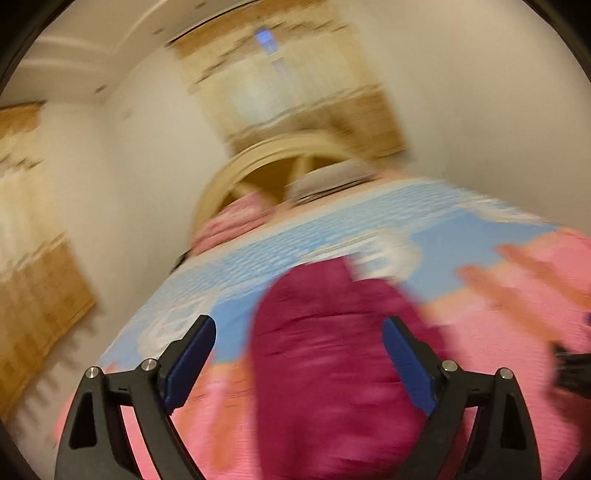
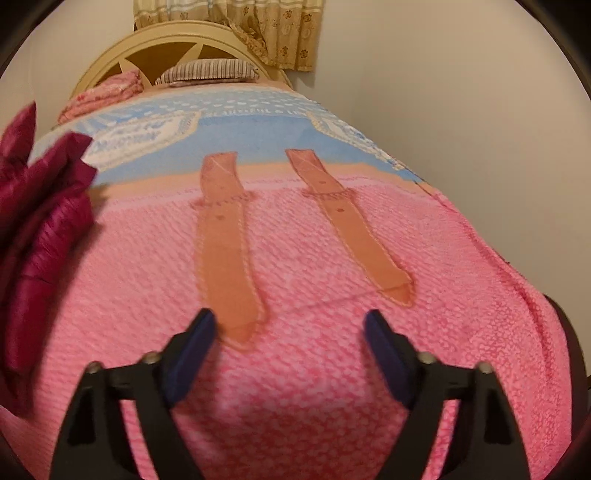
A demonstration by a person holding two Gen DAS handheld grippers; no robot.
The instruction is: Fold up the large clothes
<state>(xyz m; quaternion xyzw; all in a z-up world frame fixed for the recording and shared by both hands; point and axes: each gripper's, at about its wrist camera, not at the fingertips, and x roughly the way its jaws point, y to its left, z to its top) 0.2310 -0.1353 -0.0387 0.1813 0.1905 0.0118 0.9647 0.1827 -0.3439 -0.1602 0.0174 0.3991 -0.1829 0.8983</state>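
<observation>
Black claw arms with blue pads fill the bottom of both wrist views, and both sets of jaws stand apart with nothing pinched between them. For the left gripper [image 1: 299,336] the magenta garment [image 1: 332,369] — a shiny, quilted-looking piece, probably a jacket — lies bunched on the bed straight ahead of the released jaws, seen through the gap but not gripped by either pad; that whole view is smeared with motion blur, so its exact folds cannot be read. The right gripper [image 2: 290,328] hangs open over the bare pink bedspread [image 2: 461,295], just short of the two orange strap-shaped patches [image 2: 229,251] sewn into it, and from there the same garment shows only as a crumpled heap at the far left edge, well apart from those jaws. Beyond the pink lies the blue-and-white part of the cover [image 2: 258,129], then a striped pillow [image 2: 210,72] and a folded pink cloth [image 2: 107,92] against the cream headboard [image 2: 177,33], with a patterned curtain [image 2: 258,26] behind. The likely trouble from here: slippery fabric left in a heap may slump or spring open, losing whatever fold it has. A fresh grab into the bunch could catch several layers at once — or snag the textured bedspread underneath and drag it along. With one gripper so far from the cloth, a one-sided pull would probably twist the garment rather than lay it flat.
</observation>
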